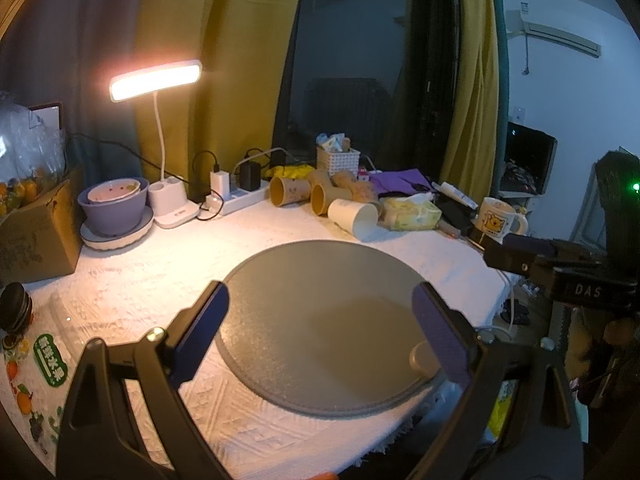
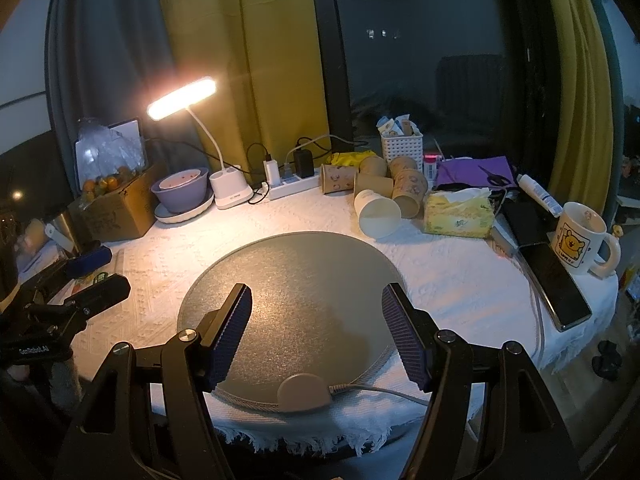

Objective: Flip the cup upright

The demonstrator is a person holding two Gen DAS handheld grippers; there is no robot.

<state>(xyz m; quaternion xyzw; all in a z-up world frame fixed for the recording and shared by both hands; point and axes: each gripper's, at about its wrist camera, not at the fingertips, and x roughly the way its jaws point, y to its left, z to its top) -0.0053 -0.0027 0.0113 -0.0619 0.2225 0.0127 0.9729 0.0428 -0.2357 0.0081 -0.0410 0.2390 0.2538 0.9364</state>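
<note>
A white paper cup (image 1: 354,218) lies on its side just behind the round grey mat (image 1: 320,332), its open mouth toward me; it also shows in the right wrist view (image 2: 377,213). My left gripper (image 1: 320,332) is open and empty, low over the mat, well short of the cup. My right gripper (image 2: 316,330) is open and empty over the mat's (image 2: 292,280) near half. The right gripper also shows at the right edge of the left wrist view (image 1: 516,256), and the left gripper at the left edge of the right wrist view (image 2: 96,276).
Several brown paper cups (image 2: 404,184) lie tipped behind the white cup. A tissue pack (image 2: 458,216), a bear mug (image 2: 580,240) and a phone (image 2: 554,280) sit to the right. A lamp (image 2: 230,192), a power strip (image 2: 292,184), a purple bowl (image 2: 182,194) and a cardboard box (image 2: 116,208) stand at the back left.
</note>
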